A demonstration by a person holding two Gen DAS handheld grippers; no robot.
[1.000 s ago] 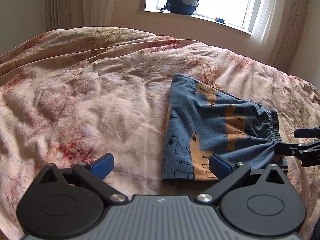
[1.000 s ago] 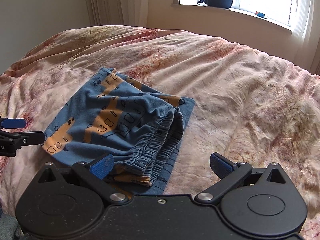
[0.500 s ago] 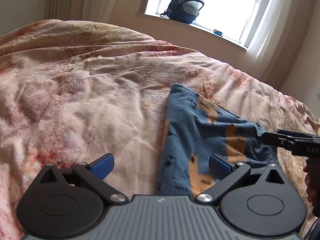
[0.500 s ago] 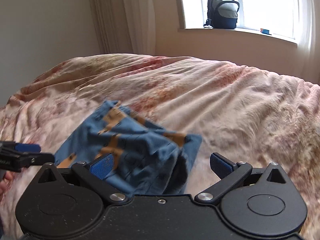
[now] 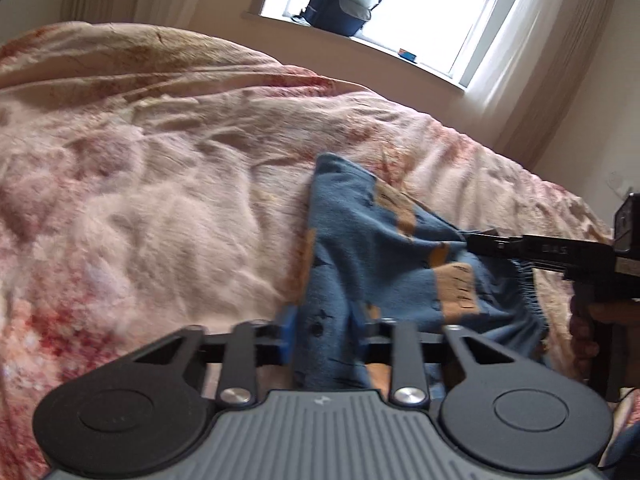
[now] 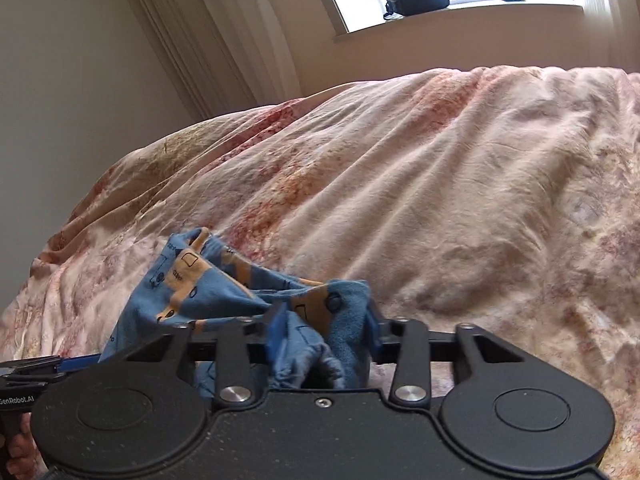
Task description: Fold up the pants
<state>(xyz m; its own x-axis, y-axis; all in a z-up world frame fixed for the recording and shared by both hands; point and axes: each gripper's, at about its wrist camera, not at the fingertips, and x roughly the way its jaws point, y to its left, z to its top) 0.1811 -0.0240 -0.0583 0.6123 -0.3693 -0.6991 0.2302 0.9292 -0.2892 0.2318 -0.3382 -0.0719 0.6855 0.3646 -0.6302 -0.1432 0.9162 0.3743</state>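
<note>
The pants (image 5: 360,232) are blue with orange print and an elastic waistband, folded and partly lifted off the bed. My left gripper (image 5: 322,334) is shut on the pants' near left edge. My right gripper (image 6: 322,330) is shut on the bunched waistband end of the pants (image 6: 224,284). In the left wrist view the right gripper (image 5: 472,240) comes in from the right, pinching the cloth. In the right wrist view the left gripper (image 6: 60,364) shows at the lower left edge.
A pink and red floral duvet (image 5: 160,184) covers the whole bed. A dark backpack (image 5: 344,0) and a small blue item (image 5: 407,54) sit on the windowsill behind. Curtains (image 6: 208,40) hang at the far wall.
Both grippers were open over the flat folded pants; they have closed on its two ends and raised the cloth, which now bunches and hangs between them.
</note>
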